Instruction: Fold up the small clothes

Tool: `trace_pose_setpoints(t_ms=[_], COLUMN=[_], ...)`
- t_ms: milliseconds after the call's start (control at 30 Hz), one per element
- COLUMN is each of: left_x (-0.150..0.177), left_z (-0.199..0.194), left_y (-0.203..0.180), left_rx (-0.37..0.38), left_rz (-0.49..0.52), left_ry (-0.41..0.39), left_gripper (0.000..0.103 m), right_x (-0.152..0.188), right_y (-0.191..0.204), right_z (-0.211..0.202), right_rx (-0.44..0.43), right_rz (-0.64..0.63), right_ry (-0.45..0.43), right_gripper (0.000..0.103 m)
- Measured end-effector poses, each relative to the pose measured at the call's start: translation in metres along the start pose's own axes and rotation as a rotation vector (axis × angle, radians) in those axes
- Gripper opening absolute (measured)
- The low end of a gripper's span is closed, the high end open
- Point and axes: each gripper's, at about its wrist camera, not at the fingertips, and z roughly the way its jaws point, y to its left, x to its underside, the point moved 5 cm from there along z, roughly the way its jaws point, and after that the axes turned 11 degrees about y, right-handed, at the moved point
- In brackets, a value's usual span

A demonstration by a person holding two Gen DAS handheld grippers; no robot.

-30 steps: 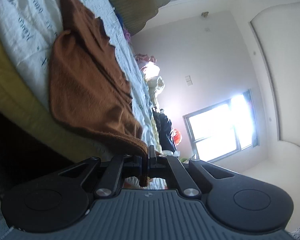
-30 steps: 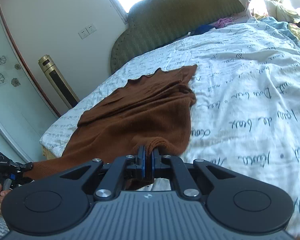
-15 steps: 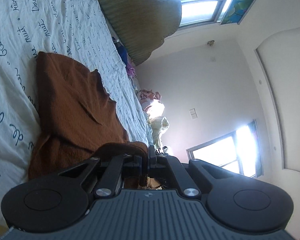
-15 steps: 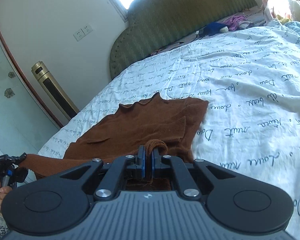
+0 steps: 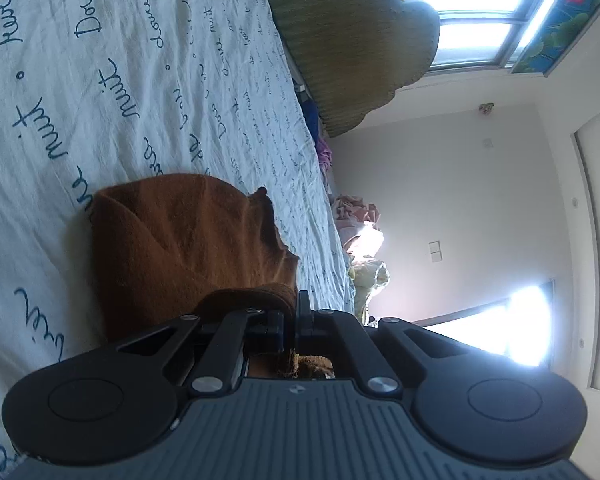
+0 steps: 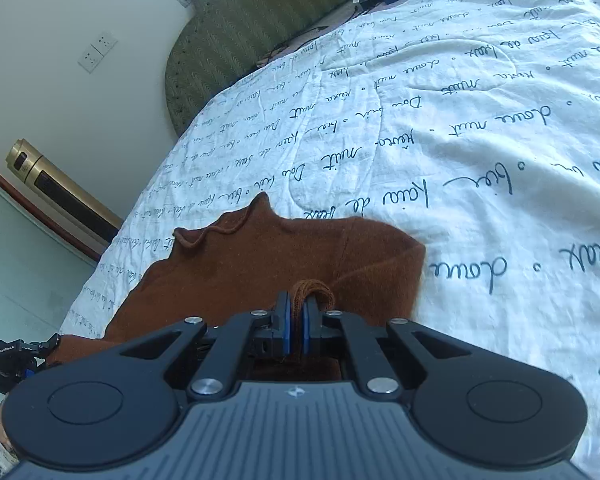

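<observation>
A brown knit garment (image 6: 268, 264) lies on the white quilt with blue script (image 6: 480, 152). Its far edge with a wavy hem points toward the headboard. My right gripper (image 6: 295, 312) is shut on a bunched brown edge of it, the cloth poking up between the blue pads. In the left wrist view the same brown garment (image 5: 180, 240) lies on the quilt (image 5: 100, 60), and my left gripper (image 5: 291, 312) is shut on another edge of it. The left gripper (image 6: 24, 356) also shows at the lower left of the right wrist view, pinching the cloth.
A green padded headboard (image 6: 268, 16) stands at the far end of the bed. A gold tower appliance (image 6: 60, 192) stands by the wall on the left. Loose clothes (image 5: 364, 240) are piled at the bed's far side, near bright windows (image 5: 496, 320).
Both grippers have carried their held edges across the bed toward the headboard. The brown garment's near part now lies doubled over its far part, so it looks much shorter.
</observation>
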Motion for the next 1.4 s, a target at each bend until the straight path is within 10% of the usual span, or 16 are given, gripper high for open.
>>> trace_pose_setpoints(t_ms=[267,300,367,433,500,633,767,900,1033,1133,1400], left_x=[-0.025,-0.028,-0.036,-0.044,-0.047,-0.028,0.016,0.046,0.05,0.042,0.036], left_z=[0.013,0.013,0.008,-0.006,-0.025,-0.041,-0.019,0.029,0.065,0.065,0.041], left_y=[0.031,0.037,0.049,0.049,0.031,-0.023,-0.058,-0.056,-0.032,-0.009,-0.047], left_rx=[-0.037,-0.034,0.007,0.044,-0.013,0.003,0.01,-0.005,-0.164,-0.285,-0.132], left_rz=[-0.074,-0.099,-0.155,-0.163,-0.1,0.077,0.182,0.22,0.259,0.263,0.239], left_ry=[-0.026,-0.037,-0.071,-0.133,-0.183,-0.148,-0.043,0.073,0.093,0.07,0.041], left_gripper=[0.004,0.009,0.052,0.065,0.091,0.096,0.101,0.102,0.102,0.083,0.102], right_x=[-0.032,-0.034,-0.04,-0.043,-0.044,-0.037,-0.013,-0.001,0.001,-0.009,-0.044], right_y=[0.0,-0.001,-0.002,-0.001,0.003,0.028,0.049,0.049,0.055,0.049,0.032], right_z=[0.042,0.047,0.052,0.05,0.039,-0.02,-0.051,-0.024,0.013,0.02,0.055], right_rx=[0.004,0.006,0.029,0.106,0.179,0.353,0.374,0.214,0.261,0.314,0.246], right_rz=[0.016,0.019,0.012,0.014,0.025,-0.124,-0.363,-0.321,-0.295,-0.29,-0.244], right_ry=[0.05,0.061,0.054,0.042,0.033,-0.203,-0.29,-0.106,-0.028,-0.071,0.016], right_gripper=[0.006,0.007,0.01,0.013,0.051,0.102,0.103,0.103,0.103,0.103,0.067])
